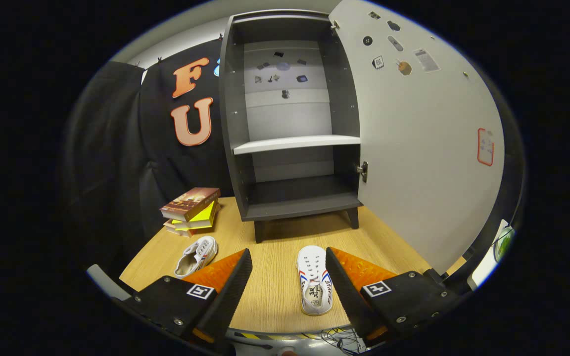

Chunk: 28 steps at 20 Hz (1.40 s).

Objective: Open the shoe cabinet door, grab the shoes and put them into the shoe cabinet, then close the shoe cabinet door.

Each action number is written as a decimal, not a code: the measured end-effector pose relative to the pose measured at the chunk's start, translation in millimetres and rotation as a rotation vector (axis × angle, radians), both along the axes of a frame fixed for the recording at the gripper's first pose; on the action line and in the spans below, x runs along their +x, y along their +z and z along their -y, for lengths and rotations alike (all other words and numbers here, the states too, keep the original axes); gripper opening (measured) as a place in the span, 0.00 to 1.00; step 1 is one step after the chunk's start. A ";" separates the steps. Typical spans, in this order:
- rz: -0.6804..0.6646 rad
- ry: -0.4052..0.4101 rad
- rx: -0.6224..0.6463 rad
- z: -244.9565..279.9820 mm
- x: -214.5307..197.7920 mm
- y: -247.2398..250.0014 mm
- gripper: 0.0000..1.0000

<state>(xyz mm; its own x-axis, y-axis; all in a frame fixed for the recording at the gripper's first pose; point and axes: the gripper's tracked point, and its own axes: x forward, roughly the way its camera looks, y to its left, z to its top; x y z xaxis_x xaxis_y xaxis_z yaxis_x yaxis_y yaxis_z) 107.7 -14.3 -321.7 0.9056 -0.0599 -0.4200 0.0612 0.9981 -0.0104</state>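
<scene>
Your gripper (287, 262), fingers spread and empty, brackets one shoe (314, 281); the second shoe (197, 255) lies at ten o'clock, the open cabinet (290, 143) at twelve.

The cabinet (245, 148) is dark grey with a white shelf (295, 143) and pale grey door (423, 148). Before it, a white shoe (314, 282) with red and blue stripes lies on the light wood-grain table (275, 291).
</scene>
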 end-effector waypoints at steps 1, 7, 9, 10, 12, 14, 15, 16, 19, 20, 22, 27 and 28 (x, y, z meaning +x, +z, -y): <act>-0.026 0.004 0.001 -0.6 2.4 -11.1 0.93; -0.177 -0.006 0.021 3.2 12.3 -69.2 0.94; -0.213 -0.018 0.025 7.5 16.2 -82.3 0.93; -0.226 -0.023 0.026 9.6 18.6 -88.4 0.93; -0.263 -0.026 0.027 12.1 21.2 -102.6 0.93; -0.295 -0.029 0.031 13.7 23.2 -115.0 0.93; -0.310 -0.032 0.033 15.3 23.4 -121.6 0.93; -0.326 -0.035 0.035 16.3 23.7 -127.6 0.93; -0.375 -0.041 0.038 18.5 22.1 -144.9 0.92; -0.389 -0.044 0.037 19.5 21.6 -149.3 0.92; -0.410 -0.050 0.036 21.1 22.1 -157.3 0.91; -0.435 -0.048 0.024 23.9 25.3 -166.0 0.83; -0.446 -0.046 0.028 23.7 25.0 -168.0 0.81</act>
